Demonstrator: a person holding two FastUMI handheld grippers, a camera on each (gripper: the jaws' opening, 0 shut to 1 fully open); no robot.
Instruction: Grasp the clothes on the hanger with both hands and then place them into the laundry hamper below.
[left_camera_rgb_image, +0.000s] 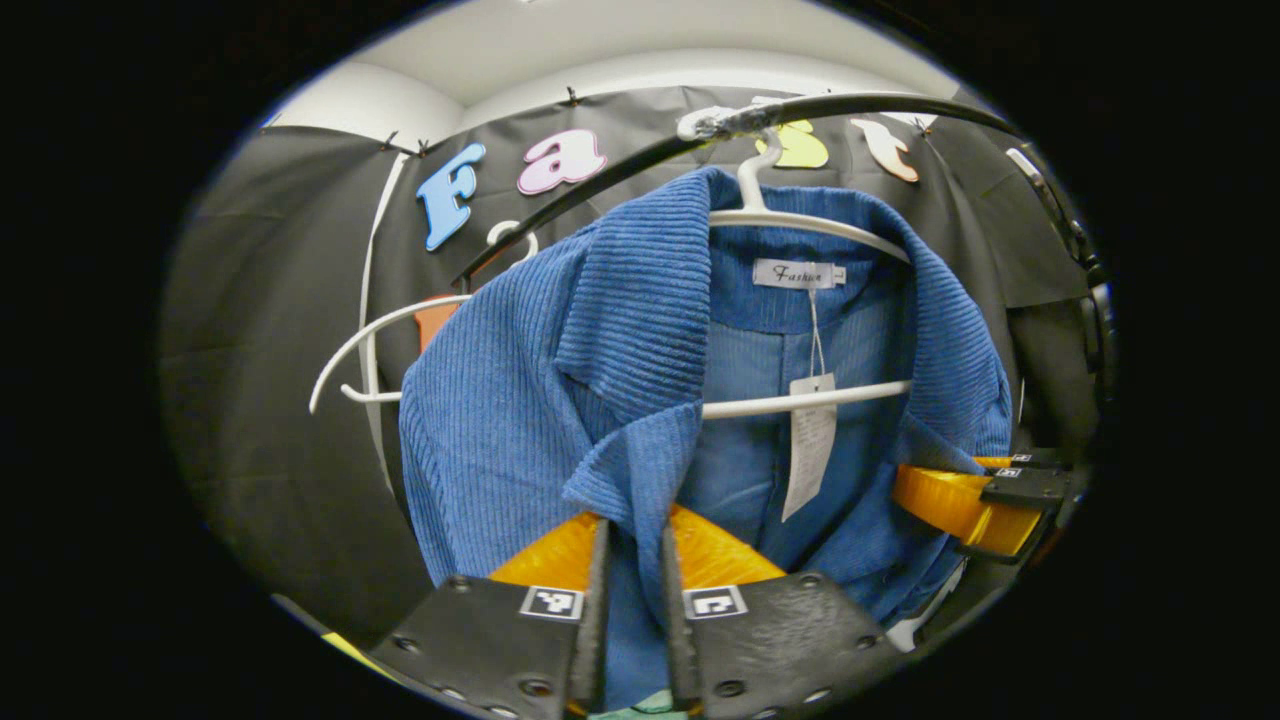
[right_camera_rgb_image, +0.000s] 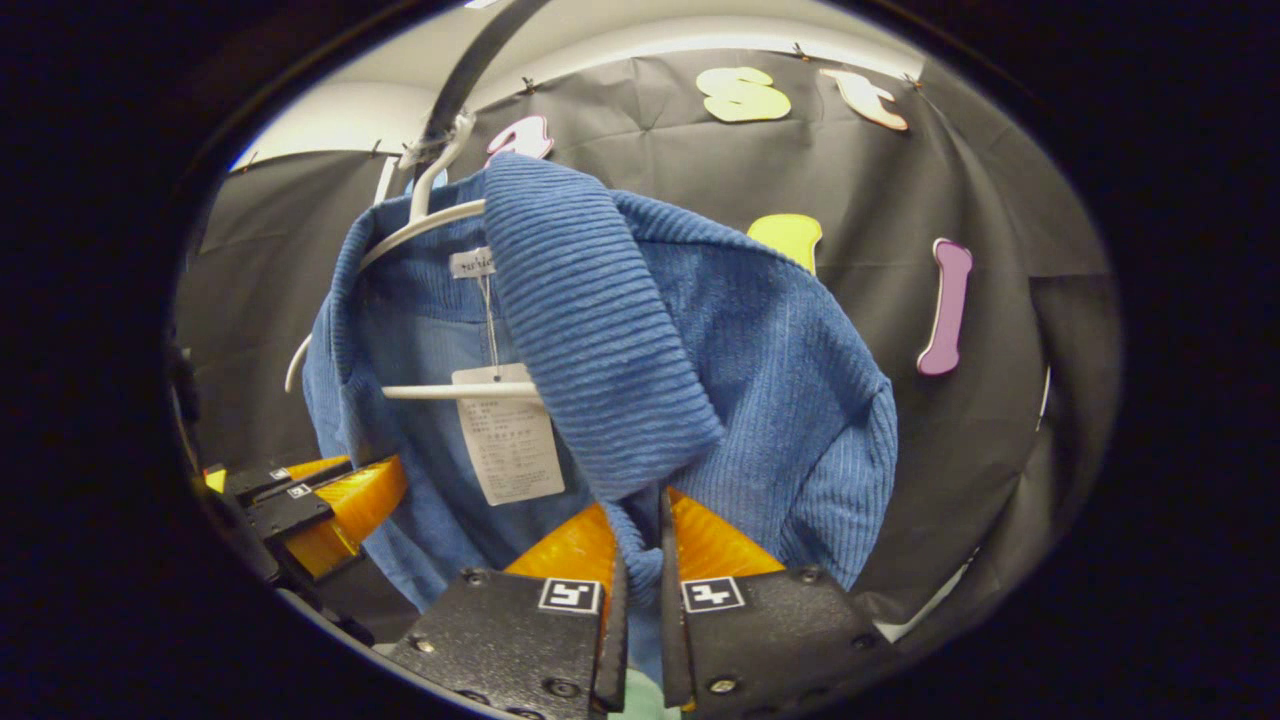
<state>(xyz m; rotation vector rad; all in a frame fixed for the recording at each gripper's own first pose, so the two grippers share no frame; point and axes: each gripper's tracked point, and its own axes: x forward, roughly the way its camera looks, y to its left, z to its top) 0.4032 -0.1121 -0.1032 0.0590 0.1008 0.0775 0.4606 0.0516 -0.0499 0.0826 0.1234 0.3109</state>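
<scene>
The left gripper is raised, its fingers drawn nearly together and pinching a fold of the shirt. The right gripper is likewise raised beside it, fingers close together, clamped on the shirt's other front edge.

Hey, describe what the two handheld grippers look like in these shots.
Each gripper, left gripper and right gripper, has two flat dark textured plates fastened with screws, each plate carrying a small square black-and-white marker tag. Ahead of the plates, the fingers narrow to wedge shapes.
</scene>
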